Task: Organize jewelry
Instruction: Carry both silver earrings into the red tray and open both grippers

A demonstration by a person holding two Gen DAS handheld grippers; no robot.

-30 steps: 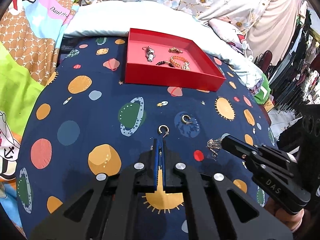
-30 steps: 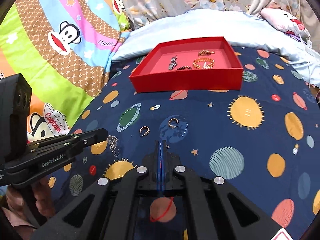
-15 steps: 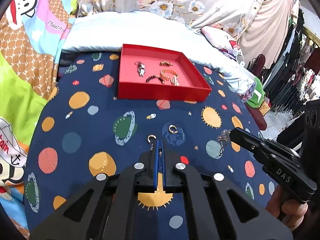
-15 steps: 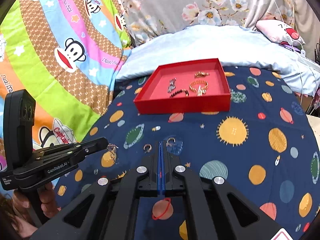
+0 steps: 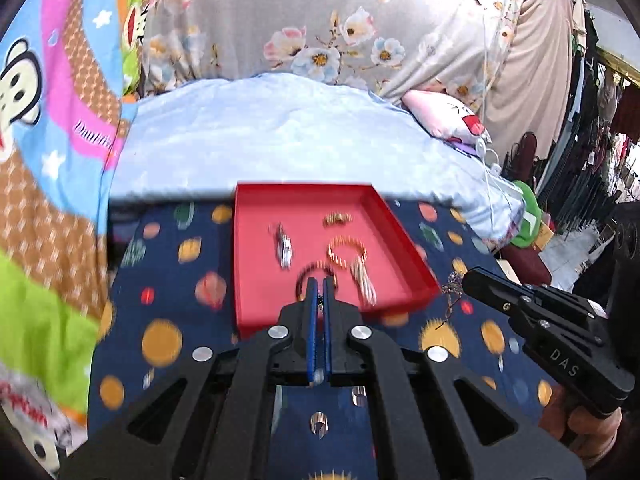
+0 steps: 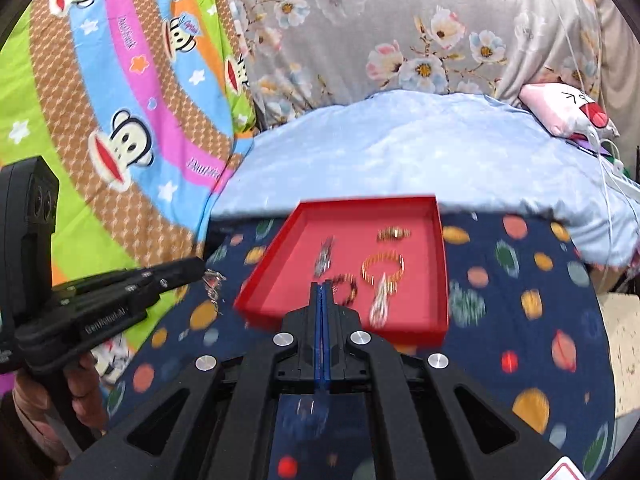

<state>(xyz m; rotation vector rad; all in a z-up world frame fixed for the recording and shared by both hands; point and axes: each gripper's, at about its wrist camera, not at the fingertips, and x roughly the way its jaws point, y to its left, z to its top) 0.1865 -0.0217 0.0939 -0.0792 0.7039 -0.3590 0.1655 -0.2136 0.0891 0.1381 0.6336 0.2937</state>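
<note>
On the planet-print bedspread (image 5: pixel 160 280) the red tray (image 5: pixel 404 280) already holds several pieces, while our left gripper (image 5: pixel 319 280) and right gripper (image 5: pixel 466 286) each pinch a chain (image 5: pixel 450 294) short of the tray, two rings (image 5: pixel 319 427) still loose nearer us.

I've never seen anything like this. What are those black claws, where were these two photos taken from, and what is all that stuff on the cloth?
No robot here: a person holds a hand-operated claw in each hand. Each claw carries a wide-angle camera that looks along its two fingers, so each picture shows its own claw at the bottom and the other claw at the side. One picture comes from the left gripper, the other from the right gripper. Both are shut. A silvery chain dangles from the left one, and a second chain from the right. Ahead, on a planet-print cloth, sits a red tray holding bracelets, among them a gold bracelet. Two hoop earrings lie on the cloth.
</note>
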